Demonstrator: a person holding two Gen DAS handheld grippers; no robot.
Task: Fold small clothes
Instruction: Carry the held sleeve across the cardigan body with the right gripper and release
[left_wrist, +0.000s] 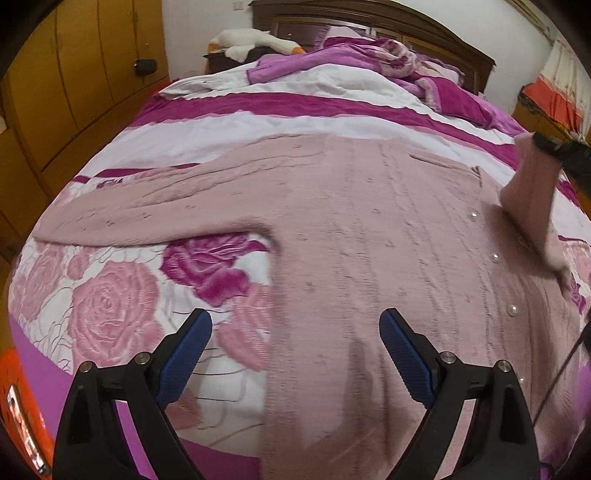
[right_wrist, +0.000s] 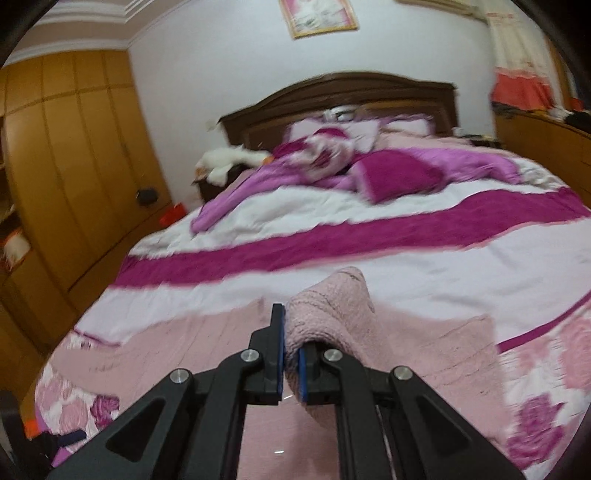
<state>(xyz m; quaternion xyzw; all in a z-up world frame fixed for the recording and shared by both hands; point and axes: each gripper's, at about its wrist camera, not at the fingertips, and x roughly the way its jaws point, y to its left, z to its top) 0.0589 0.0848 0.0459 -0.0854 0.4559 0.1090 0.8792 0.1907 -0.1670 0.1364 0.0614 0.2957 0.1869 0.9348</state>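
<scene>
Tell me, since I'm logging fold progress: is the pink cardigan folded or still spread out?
Mostly spread: the pink cardigan lies flat on the bed, one sleeve outstretched. The right hand-held gripper lifts the other sleeve.

Left tongs (left_wrist: 295, 347) gape empty; right tongs (right_wrist: 291, 354) clamped.

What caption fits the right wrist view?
Right gripper shut on a pink knitted cardigan's sleeve, lifted above the rose-printed bedspread.

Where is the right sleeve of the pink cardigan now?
The right tongs are shut on the sleeve, lifted above the cardigan body on the bed; in the left wrist view it hangs at the right edge.
</scene>
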